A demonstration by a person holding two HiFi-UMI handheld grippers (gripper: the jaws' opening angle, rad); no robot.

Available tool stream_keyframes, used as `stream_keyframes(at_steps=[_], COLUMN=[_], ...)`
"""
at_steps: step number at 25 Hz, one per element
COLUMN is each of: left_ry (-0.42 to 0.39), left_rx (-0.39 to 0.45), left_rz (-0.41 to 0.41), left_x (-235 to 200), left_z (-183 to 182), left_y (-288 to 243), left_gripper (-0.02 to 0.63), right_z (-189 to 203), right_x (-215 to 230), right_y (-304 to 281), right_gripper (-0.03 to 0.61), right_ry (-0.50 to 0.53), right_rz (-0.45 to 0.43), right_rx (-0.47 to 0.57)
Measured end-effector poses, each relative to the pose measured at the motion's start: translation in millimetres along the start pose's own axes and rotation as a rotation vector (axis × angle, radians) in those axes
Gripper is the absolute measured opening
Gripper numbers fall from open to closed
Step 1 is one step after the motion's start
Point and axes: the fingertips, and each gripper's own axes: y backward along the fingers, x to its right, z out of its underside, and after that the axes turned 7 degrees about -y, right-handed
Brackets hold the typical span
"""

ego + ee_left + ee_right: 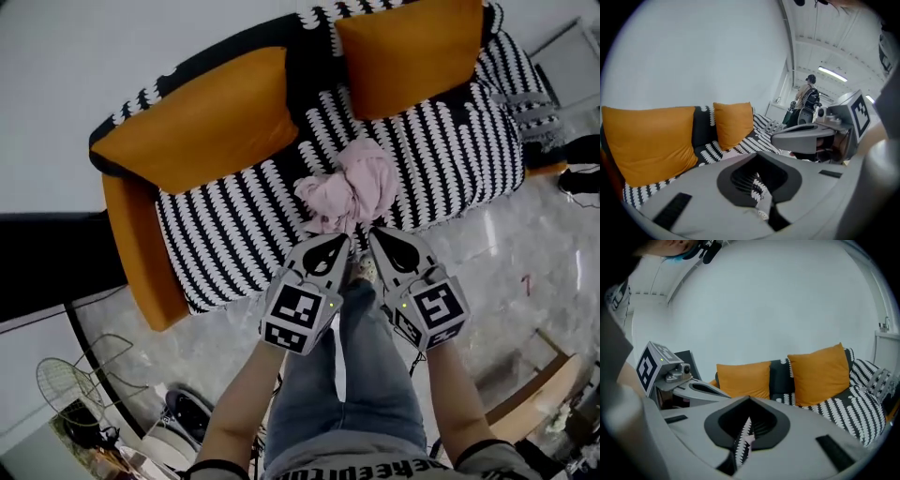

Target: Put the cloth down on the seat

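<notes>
**A:** What sits nearest?

**B:** One pair of legs in jeans (361, 375), standing on the pale marbled floor (497, 272). One dark shoe (183, 412) lies off to their left.

**A:** And the grippers?

**B:** Two. The left gripper (334, 244) and the right gripper (379, 236) hang side by side just past the knees, with their tips at the front edge of the seat (234, 234).

**A:** How do the fingers stand?

**B:** Clenched on both. In the left gripper view its fingers (703, 197) meet with only a slit between them, and a sliver of black-and-white cover shows there. The right gripper's fingers (801, 446) look the same in its own view. (Whether that sliver is pinched or only seen through the slit, I cannot tell.)

**A:** Where is the cloth?

**B:** There is one pink cloth (354, 186), crumpled in a heap on the seat near the middle of its front, just beyond the two tips. Its lower tail points toward the left gripper. The head view does not show whether they touch.

**A:** Farther back?

**B:** One sofa (131, 253) with orange sides and a black-and-white cover. Two orange cushions lean on its back, the left cushion (202, 122) and the right cushion (412, 52), set apart from each other. The cloth lies in front of the gap between them. Behind it all is a plain white wall (94, 47).
</notes>
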Motion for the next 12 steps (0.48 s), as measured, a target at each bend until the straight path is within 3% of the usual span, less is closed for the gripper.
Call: stream_keyframes(at_steps=[6, 12], left_ry=[-0.126, -0.161], left_rx=[0.091, 0.152], left_rz=[0.064, 0.095], left_x=[35.8, 65.4], left_z=[-54.2, -86.6], left_y=[49.2, 95.8], left_gripper=[0.021, 0.021], right_z=[-39.5, -74.3], right_x=[-44.1, -85.4], right_y=[56.0, 113.3], right_gripper=[-0.005, -0.005], right_ry=[0.026, 0.050], right_rz=[0.022, 0.035], right_rx=[0.104, 0.184])
